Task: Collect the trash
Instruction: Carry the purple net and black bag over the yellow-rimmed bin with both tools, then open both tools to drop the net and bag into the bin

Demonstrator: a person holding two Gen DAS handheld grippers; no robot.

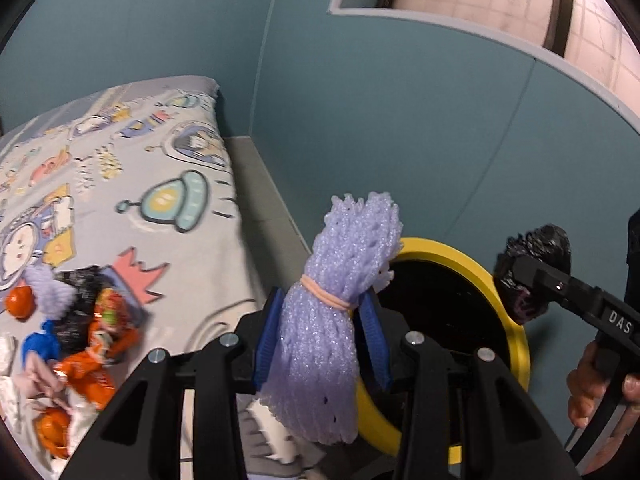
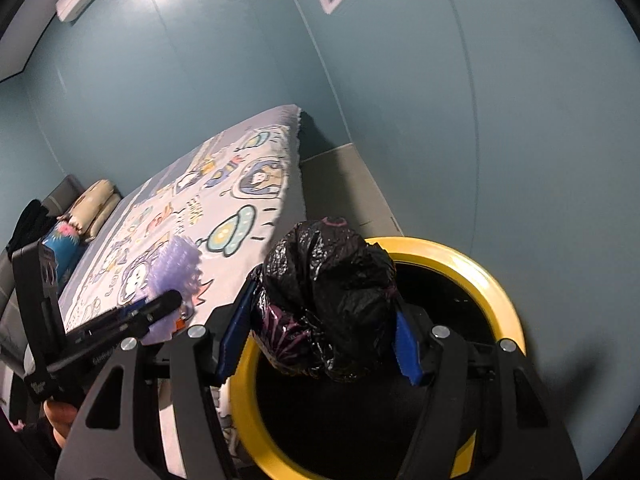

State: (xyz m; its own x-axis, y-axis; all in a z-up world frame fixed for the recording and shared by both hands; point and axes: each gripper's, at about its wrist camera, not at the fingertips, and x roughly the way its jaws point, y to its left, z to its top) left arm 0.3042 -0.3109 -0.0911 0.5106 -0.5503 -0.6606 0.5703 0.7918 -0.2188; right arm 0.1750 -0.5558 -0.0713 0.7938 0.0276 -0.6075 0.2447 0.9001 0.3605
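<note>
- Left wrist view: left gripper (image 1: 320, 336) clamps a purple foam net (image 1: 336, 300), frame centre, beside the yellow bin (image 1: 516, 320).
- Right gripper (image 2: 320, 336) clamps a black bag (image 2: 328, 300) over that bin.

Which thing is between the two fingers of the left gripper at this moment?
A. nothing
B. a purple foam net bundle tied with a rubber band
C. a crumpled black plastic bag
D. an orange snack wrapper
B: the left gripper has its blue pads pressed on the purple foam net bundle tied with a rubber band.
</note>
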